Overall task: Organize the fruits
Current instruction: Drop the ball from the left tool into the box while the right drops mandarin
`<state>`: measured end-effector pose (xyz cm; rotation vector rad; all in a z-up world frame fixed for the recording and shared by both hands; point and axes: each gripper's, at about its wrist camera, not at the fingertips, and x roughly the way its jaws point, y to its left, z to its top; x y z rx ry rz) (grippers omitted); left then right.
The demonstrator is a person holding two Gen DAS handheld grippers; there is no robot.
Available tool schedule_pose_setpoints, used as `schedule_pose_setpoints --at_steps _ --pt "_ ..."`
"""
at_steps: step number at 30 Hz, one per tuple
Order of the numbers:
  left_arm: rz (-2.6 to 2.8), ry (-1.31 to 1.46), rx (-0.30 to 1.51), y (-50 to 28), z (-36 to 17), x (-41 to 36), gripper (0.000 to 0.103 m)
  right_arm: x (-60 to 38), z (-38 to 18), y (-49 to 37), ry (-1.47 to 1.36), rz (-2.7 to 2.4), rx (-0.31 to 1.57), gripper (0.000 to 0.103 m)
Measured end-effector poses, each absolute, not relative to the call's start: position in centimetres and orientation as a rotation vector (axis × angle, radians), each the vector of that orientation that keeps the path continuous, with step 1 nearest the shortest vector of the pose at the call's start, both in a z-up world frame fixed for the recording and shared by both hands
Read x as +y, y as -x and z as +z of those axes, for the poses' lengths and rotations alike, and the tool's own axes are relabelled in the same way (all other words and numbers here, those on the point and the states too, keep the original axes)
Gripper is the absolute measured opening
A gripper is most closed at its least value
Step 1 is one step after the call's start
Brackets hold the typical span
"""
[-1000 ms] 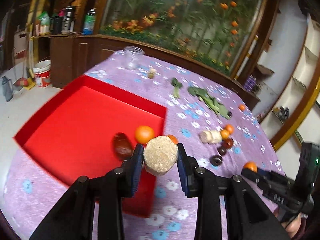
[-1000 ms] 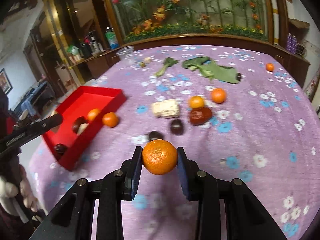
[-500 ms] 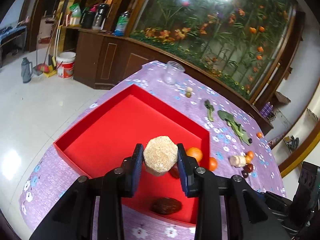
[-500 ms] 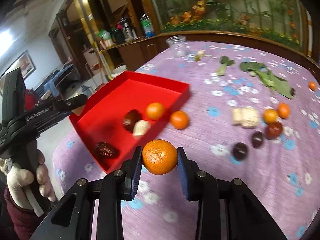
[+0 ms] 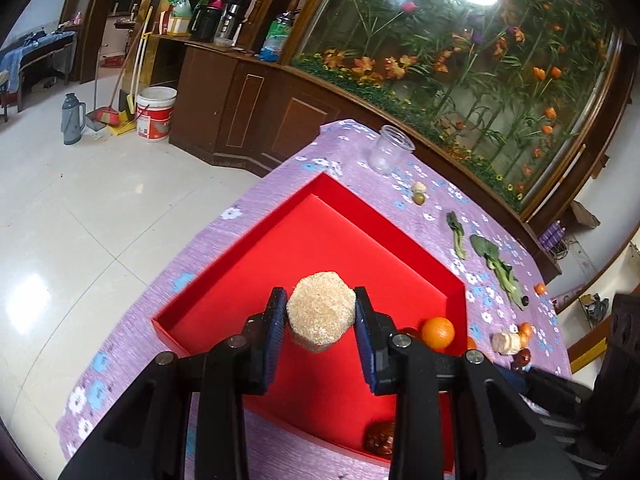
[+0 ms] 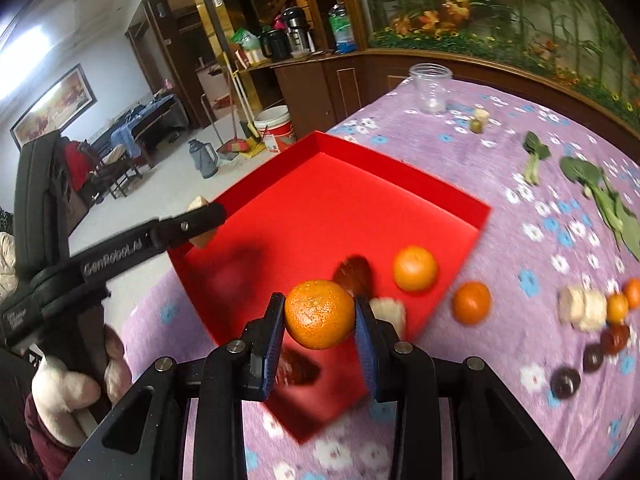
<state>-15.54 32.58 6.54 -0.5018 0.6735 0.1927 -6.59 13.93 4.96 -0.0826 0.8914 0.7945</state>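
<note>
My left gripper is shut on a tan, rough, faceted fruit and hangs over the near part of the red tray. In that tray lie an orange and a dark red fruit. My right gripper is shut on an orange above the tray's near corner. Beneath it lie a dark red fruit, a second orange and a pale piece. The left gripper shows at the left of the right wrist view, held by a gloved hand.
On the purple flowered cloth, outside the tray, lie a loose orange, a pale chunk with small oranges, dark fruits, leafy greens and a clear jar. The table edge drops to a tiled floor on the left.
Both grippers swung left with their fruit still held. The left one went from the tray's right rim to over its near part. The right one came from over the cloth to the tray's near corner.
</note>
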Motion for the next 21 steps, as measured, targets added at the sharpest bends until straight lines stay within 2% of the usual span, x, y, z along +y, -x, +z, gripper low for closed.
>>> schedule_pose_setpoints --at_steps 16,19,21 --pt "0.213 0.464 0.752 12.5 4.8 33.1 0.032 19.9 1.6 -0.7 0.073 0.748 1.018 0.039" --pt "0.22 0.479 0.731 12.5 5.3 33.3 0.036 20.1 1.4 -0.9 0.049 0.765 1.025 0.04" --pt "0.227 0.49 0.713 12.6 5.8 33.6 0.047 20.1 1.7 -0.8 0.053 0.765 1.012 0.047"
